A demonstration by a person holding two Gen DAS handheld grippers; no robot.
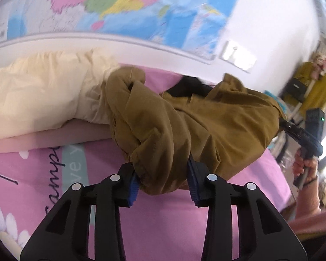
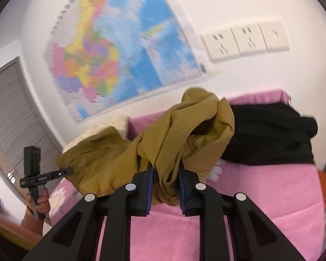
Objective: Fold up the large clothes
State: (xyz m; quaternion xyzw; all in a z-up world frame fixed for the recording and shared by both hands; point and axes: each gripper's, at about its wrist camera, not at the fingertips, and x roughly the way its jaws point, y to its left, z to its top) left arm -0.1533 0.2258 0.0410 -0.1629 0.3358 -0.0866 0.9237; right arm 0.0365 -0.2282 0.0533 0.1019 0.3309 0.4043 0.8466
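Observation:
A large olive-brown garment [image 1: 184, 119] is lifted in a crumpled bunch above the pink bedsheet [image 1: 163, 228]. My left gripper [image 1: 163, 184] is shut on a thick fold at its lower edge, both blue pads pressing into the cloth. In the right wrist view the same garment [image 2: 110, 163] hangs between both grippers. My right gripper [image 2: 165, 187] is shut on a narrower twisted fold of it. The right gripper's body [image 1: 302, 134] shows at the far right, held by a hand [image 1: 304, 165]. The left gripper's handle [image 2: 34, 174] shows at the left.
A black garment [image 2: 271, 134] lies on the bed behind the brown one. A cream duvet [image 1: 32, 91] is piled at the back left against the wall. A coloured map [image 2: 119, 54] and wall sockets [image 2: 245, 41] are above the bed. A door [image 2: 8, 108] stands at left.

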